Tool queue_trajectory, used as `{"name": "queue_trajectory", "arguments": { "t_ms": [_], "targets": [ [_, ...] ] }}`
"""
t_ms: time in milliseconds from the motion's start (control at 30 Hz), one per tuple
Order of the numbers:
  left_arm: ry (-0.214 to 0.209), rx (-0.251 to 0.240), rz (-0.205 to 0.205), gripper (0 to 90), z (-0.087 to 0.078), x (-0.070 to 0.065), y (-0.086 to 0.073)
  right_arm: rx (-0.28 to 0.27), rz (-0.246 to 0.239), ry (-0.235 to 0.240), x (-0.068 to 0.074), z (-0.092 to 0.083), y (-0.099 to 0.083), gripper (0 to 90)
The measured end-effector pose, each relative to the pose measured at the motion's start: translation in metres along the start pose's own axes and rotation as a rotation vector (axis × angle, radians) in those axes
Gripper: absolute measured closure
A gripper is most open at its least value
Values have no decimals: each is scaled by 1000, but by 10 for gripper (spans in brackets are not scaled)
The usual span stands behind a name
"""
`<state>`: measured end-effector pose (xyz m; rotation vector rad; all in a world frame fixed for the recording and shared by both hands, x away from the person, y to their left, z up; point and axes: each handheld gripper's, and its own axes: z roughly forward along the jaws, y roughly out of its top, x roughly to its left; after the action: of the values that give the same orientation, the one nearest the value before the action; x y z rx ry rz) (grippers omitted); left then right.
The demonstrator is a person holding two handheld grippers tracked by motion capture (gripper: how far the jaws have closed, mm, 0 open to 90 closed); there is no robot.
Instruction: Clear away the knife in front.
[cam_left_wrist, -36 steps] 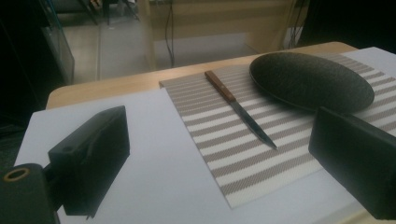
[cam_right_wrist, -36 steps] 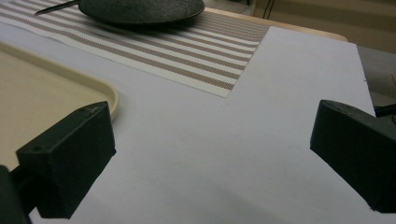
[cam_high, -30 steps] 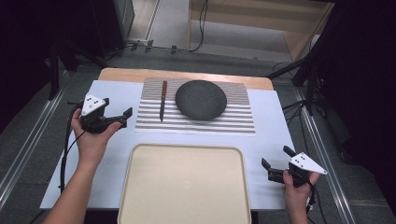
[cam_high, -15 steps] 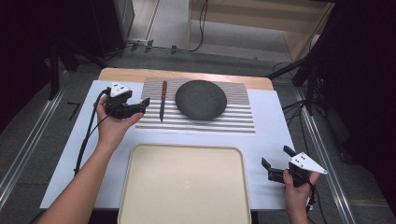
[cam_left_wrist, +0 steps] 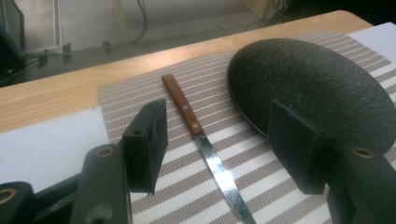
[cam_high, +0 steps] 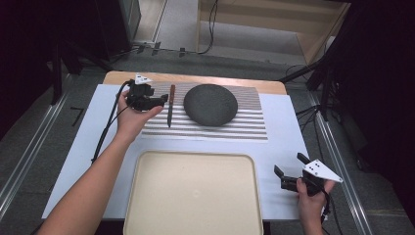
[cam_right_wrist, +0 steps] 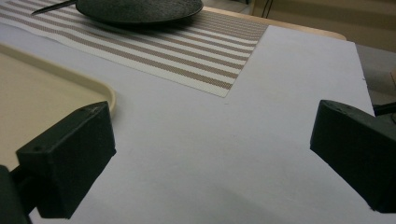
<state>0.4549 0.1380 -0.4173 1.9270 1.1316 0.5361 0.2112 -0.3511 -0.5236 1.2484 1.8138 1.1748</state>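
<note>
High view: left gripper point(cam_high: 159, 101) spread beside wooden-handled knife point(cam_high: 170, 105) on striped placemat point(cam_high: 244, 128) | Left gripper view: jaws wide astride knife point(cam_left_wrist: 201, 135), dark plate point(cam_left_wrist: 317, 88) alongside | Right gripper view: jaws wide over white sheet point(cam_right_wrist: 224, 149), cream tray point(cam_right_wrist: 42, 93) nearby; no writing legible.

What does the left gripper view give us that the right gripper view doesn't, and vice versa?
Left gripper view alone: the knife's wooden handle with its rivets, the full run of the blade lying on the mat between the open jaws, and the wooden table edge behind.

Right gripper view alone: a corner of the beige tray, and the bare white sheet ahead of the right gripper's open jaws.

Shared: the dark round plate on the striped placemat, and, in the right gripper view, just a sliver of the knife beside the plate.
</note>
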Motion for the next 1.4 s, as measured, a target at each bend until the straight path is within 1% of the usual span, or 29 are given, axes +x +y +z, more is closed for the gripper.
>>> {"name": "queue_trajectory", "arguments": {
  "t_ms": [67,100,133,167,267,300,367,400,433,467,533,567,600,633,667,700,733,833,867,900,967,1067,1100,1133,1167,1200,1267,1300,1400],
  "targets": [
    [-7,10,22,373,7,-1,5,4,-1,-2,0,0,0,0],
    [-10,29,8,364,13,-1,9,4,-3,-2,0,0,0,0],
    [-10,29,8,352,13,-1,9,4,-3,-2,0,0,0,0],
    [-17,43,-10,352,18,1,11,3,-3,-2,0,0,0,0],
    [-16,86,-32,342,31,4,18,0,2,1,0,0,0,0],
    [-16,86,-32,342,31,4,18,0,2,1,0,0,0,0],
    [-17,117,-46,343,40,6,23,0,1,2,0,0,0,0],
    [-17,117,-46,343,40,6,23,0,0,2,-1,0,0,0],
    [-14,144,-49,344,46,7,25,0,-1,1,-1,1,0,0],
    [-14,144,-49,352,46,7,25,0,-1,2,-1,1,0,0],
    [-12,188,-57,357,52,7,28,0,0,3,-1,0,0,0],
    [-13,198,-65,360,55,6,29,0,5,2,-1,0,0,0],
    [-20,227,-85,385,59,6,32,-1,8,3,-1,0,0,0],
    [-20,227,-85,398,59,6,32,-1,8,3,-1,0,0,0],
    [-12,248,-87,413,63,6,33,-1,5,2,-1,0,0,0],
    [-12,248,-87,422,63,6,33,-1,5,2,-1,0,0,0],
    [-8,269,-103,425,69,5,35,1,4,1,-1,0,0,0],
    [-10,316,-119,442,77,6,36,-2,7,3,-1,0,0,0],
    [-10,316,-119,452,77,6,36,-2,7,3,-1,0,0,0],
    [-2,348,-118,462,83,6,36,-3,8,3,-1,0,0,0],
    [7,382,-116,495,88,6,36,-4,8,4,-1,0,0,0],
    [24,400,-121,539,93,6,35,-4,7,4,-1,0,0,0],
    [34,428,-140,547,97,8,35,-4,7,4,-1,0,0,0],
    [34,428,-140,562,97,8,35,-5,7,5,-1,0,0,0],
    [47,444,-147,562,100,8,34,-5,7,5,-1,0,0,0],
    [50,457,-156,592,103,9,33,-5,10,3,-1,0,0,0],
    [45,460,-164,620,106,10,32,-5,10,3,-1,0,0,0],
    [55,473,-164,635,109,11,32,-5,10,3,-1,0,0,0],
    [58,483,-179,650,114,10,29,-8,11,4,-1,0,0,0]
  ]
}}
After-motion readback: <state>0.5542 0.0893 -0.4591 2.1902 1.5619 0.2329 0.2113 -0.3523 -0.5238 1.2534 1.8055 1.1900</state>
